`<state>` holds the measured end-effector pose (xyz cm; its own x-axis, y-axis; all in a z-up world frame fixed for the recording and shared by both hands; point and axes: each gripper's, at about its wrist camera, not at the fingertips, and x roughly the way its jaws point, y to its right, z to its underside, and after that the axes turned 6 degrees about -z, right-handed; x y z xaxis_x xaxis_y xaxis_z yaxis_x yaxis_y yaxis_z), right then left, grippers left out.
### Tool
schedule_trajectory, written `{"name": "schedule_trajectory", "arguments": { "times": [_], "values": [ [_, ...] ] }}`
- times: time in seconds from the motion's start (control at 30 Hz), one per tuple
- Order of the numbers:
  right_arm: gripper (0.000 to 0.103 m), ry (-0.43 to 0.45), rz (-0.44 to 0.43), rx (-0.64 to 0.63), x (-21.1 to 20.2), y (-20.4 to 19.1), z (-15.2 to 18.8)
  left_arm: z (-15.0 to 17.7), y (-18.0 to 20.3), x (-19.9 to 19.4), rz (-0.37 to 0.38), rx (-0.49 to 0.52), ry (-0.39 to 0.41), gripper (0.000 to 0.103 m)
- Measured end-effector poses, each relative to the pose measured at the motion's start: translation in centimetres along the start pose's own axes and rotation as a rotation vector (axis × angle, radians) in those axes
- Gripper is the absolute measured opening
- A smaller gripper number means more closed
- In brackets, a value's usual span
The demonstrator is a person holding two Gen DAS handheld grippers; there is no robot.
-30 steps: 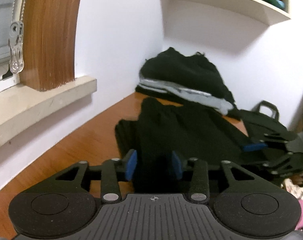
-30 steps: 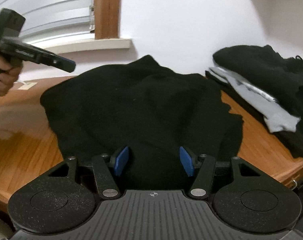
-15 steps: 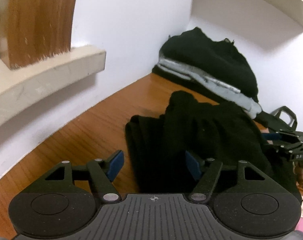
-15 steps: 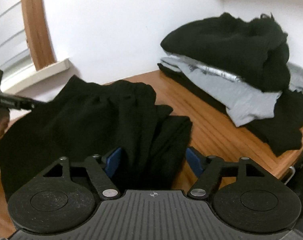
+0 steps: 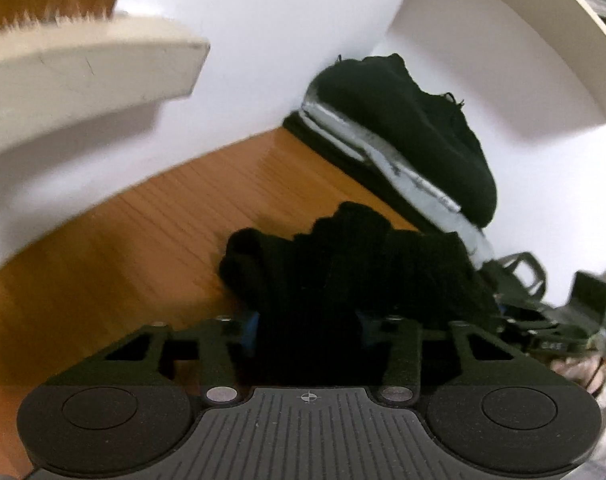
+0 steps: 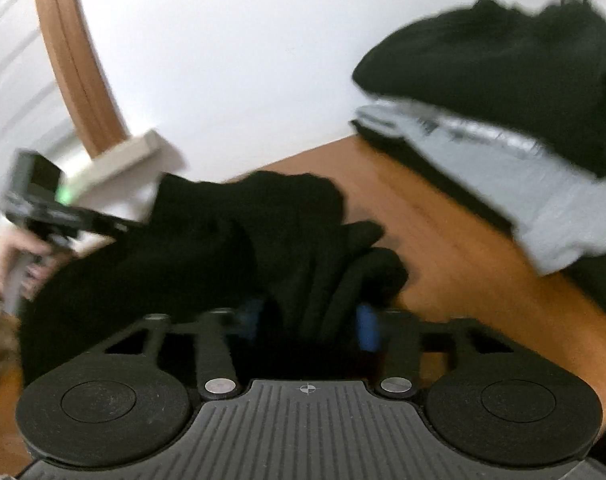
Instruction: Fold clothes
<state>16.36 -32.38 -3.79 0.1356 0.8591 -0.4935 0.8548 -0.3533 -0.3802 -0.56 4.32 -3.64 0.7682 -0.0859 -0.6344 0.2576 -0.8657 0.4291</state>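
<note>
1. Garment [image 5: 343, 264], black and bunched into thick ridges, lies on the wooden table [image 5: 151, 240] between both grippers and in front of the pile [image 5: 407, 144] by the wall. Its far edge has rolled into a lump instead of lying flat, so the likeliest fault is a crooked fold: if the two ends are carried over unevenly, the ridges will be pressed in as creases.
2. Pile, black on top with a grey piece under it, sits near the garment's far side. A wide sweep of cloth could catch it and drag the layers askew, or the garment could land partly on it.
3. Left gripper [image 5: 309, 324] has just been closing; its blue pads are nearly buried in black cloth and look pinched on a thick fold. With so much cloth bunched in the jaws, only the outer layers may be caught, and the inner ones could slide out when lifted.
4. Right gripper [image 6: 309, 320] has also just been closing, its pads pressing a fold of the same garment near the table's edge. A pull toward that edge could drag cloth off the table.
5. Both views are blurred, so how many layers each grip has cannot be told.
6. Containers: none stands on the table; a dark bag with handles [image 5: 523, 276] shows past the garment, its contents hidden.
</note>
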Motion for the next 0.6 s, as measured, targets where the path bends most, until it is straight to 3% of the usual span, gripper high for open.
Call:
{"name": "schedule_trajectory", "arguments": {
  "times": [0.13,0.33,0.47,0.6],
  "values": [
    [0.024,0.024,0.015,-0.061,-0.6,-1.4,0.2,-0.1,1.3,-1.3,-0.019,0.065,0.053,0.023],
    [0.021,0.19,-0.005,-0.149,-5.0,-4.3,-0.4,-0.8,5.6,-5.2,-0.021,0.159,0.217,0.02],
    [0.02,0.334,0.013,-0.234,-8.6,-6.5,-2.3,-3.4,9.9,-7.9,0.025,0.259,0.334,0.019],
    [0.02,0.469,0.056,-0.304,-11.4,-7.0,-5.7,-8.2,14.6,-8.9,0.064,0.342,0.445,0.019]
  ]
}}
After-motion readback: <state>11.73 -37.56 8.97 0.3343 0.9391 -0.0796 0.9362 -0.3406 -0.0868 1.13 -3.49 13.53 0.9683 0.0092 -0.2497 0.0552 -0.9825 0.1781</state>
